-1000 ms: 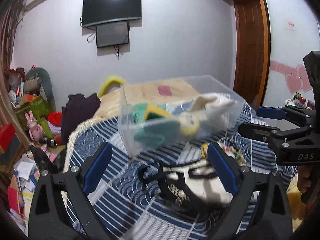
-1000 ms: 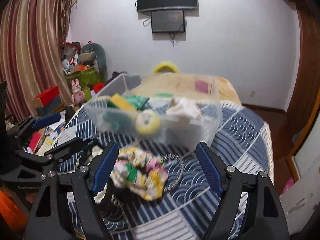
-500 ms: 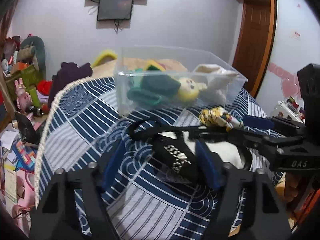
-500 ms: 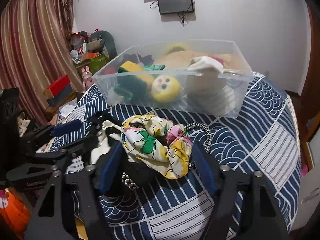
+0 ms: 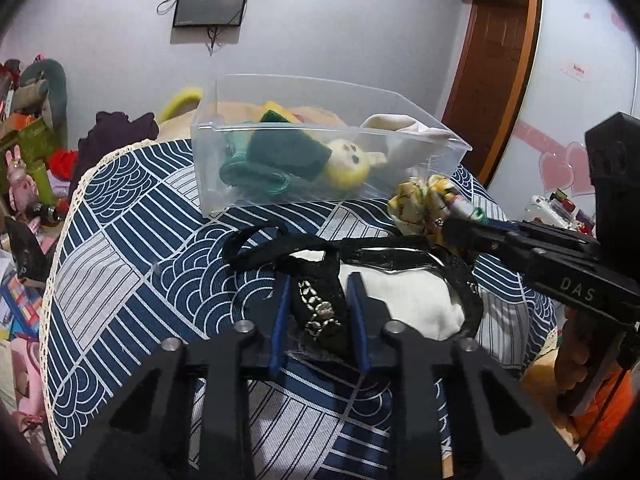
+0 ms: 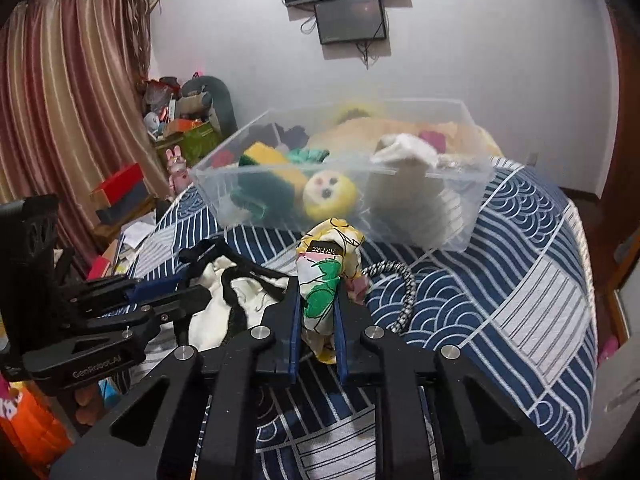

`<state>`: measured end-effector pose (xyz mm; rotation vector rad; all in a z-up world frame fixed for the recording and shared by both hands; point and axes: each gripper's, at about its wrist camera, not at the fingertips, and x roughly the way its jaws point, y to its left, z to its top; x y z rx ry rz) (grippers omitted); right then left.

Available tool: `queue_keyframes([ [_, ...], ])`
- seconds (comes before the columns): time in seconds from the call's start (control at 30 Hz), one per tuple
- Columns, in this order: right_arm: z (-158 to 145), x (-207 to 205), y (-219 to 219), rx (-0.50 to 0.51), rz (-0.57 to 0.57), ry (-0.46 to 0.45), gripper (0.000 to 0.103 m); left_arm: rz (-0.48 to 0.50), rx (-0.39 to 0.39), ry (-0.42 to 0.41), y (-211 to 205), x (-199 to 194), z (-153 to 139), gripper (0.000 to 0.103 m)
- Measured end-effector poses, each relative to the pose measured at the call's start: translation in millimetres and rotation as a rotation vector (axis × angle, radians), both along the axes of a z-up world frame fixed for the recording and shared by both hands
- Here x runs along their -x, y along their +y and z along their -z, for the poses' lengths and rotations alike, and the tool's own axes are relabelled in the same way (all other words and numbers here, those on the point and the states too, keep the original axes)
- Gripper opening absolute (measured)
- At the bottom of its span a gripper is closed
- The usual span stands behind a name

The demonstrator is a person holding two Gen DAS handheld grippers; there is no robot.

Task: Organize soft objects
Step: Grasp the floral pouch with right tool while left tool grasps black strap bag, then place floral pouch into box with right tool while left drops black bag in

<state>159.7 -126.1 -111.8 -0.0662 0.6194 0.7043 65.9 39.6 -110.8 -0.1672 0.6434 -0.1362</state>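
A clear plastic bin (image 5: 416, 104) (image 6: 460, 216) stands on the bed and holds a green cloth (image 5: 288, 152), a yellow plush (image 5: 346, 162) (image 6: 329, 196) and a white cloth (image 6: 404, 152). My left gripper (image 5: 320, 292) is shut on the black strap of a cream and black bag (image 5: 400, 300) lying on the bed. My right gripper (image 6: 318, 288) is shut on a floral fabric item (image 6: 326, 264), also in the left wrist view (image 5: 420, 200), just in front of the bin.
The bed has a navy and white patterned cover (image 5: 132, 248) (image 6: 500, 300). A black and white braided cord (image 6: 404, 292) lies beside the floral item. Clutter and toys (image 5: 28, 152) fill the floor at the left. A wooden door (image 5: 496, 60) stands at the right.
Both grippers came down and closed. The left one shut on the bag's black strap; the right one shut on the floral fabric item and raised it slightly.
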Motion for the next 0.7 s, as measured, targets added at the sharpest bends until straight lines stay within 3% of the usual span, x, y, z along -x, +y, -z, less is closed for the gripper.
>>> queue_keyframes([
  [0.23, -13, 6, -10, -0.009, 0.031, -0.051, 0.012, -0.037, -0.001, -0.036, 7, 6, -14, 0.015],
  [0.7, -43, 11, -22, -0.021, 0.071, -0.146, 0.012, -0.081, -0.033, -0.196, 13, 15, -74, 0.014],
])
